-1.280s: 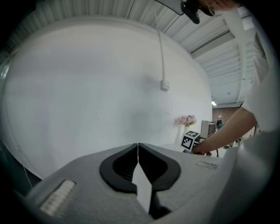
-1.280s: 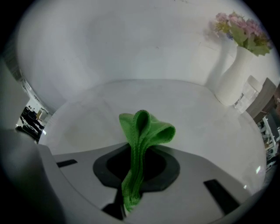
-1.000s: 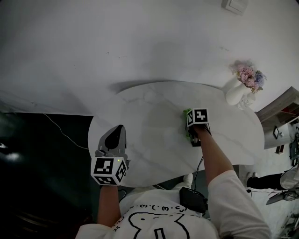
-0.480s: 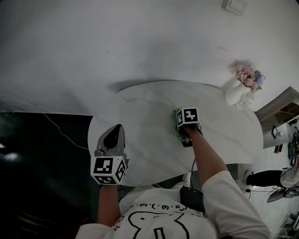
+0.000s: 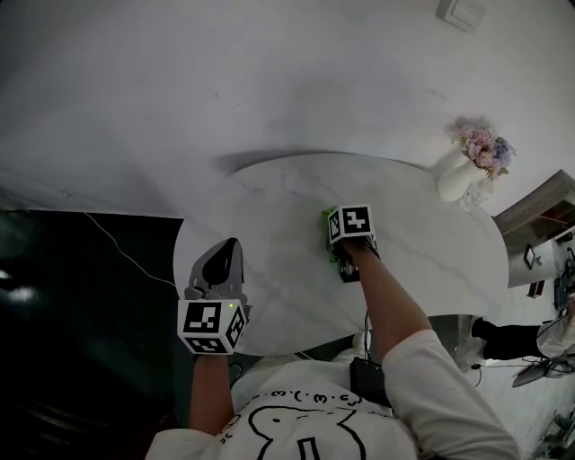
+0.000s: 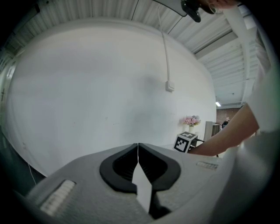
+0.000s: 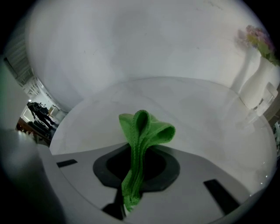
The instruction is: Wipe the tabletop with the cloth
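**Two grippers, one green cloth, one marble table**

Two hand-held grippers are in play here. The person's right arm is stretched out over the middle of the white marble tabletop, bare forearm angled up from a white sleeve, with the right gripper at the end of it. Its jaws are clamped on a folded green cloth. The cloth runs up between the dark pads and bunches into a loop just past the tips, right over the table surface. From the head view only a bit of green peeks out at the left edge of that gripper's marker cube, so you can't really tell there how much cloth is pressed to the table.

The left gripper sits over the near left edge of the table, forearm coming straight up from the bottom of the head view. Its jaws are pressed together with nothing between them.

Other stuff around: a white vase with pink and purple flowers stands at the far right edge of the table, well apart from the cloth. A thin cable trails across the dark floor on the left. There's a wall switch up top. Nothing lies between the cloth and the vase.
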Action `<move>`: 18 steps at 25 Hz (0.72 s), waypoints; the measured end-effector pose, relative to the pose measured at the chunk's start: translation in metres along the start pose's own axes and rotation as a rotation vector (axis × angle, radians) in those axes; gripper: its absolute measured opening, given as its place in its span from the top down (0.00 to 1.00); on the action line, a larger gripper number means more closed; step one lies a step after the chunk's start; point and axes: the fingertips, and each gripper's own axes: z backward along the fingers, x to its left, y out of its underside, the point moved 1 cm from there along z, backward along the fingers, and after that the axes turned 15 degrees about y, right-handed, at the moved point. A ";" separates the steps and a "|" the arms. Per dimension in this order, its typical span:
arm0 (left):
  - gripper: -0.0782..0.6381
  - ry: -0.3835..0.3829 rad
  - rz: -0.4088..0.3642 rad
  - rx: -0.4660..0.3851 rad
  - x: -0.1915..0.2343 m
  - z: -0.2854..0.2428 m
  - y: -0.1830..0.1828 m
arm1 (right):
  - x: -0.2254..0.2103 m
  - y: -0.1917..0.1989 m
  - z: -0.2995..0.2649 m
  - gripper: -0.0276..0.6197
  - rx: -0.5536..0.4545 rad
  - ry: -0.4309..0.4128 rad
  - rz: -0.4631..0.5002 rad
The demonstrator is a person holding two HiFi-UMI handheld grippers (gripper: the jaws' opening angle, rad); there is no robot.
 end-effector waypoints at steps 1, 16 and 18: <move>0.87 -0.002 0.001 0.000 0.001 0.001 0.000 | 0.004 0.000 0.000 0.89 0.000 -0.003 0.011; 0.87 -0.041 0.018 0.001 0.010 0.019 0.006 | 0.057 -0.003 0.004 0.89 -0.020 -0.070 0.034; 0.87 -0.045 0.020 0.002 0.011 0.021 0.006 | 0.066 -0.004 0.005 0.89 -0.028 -0.066 0.057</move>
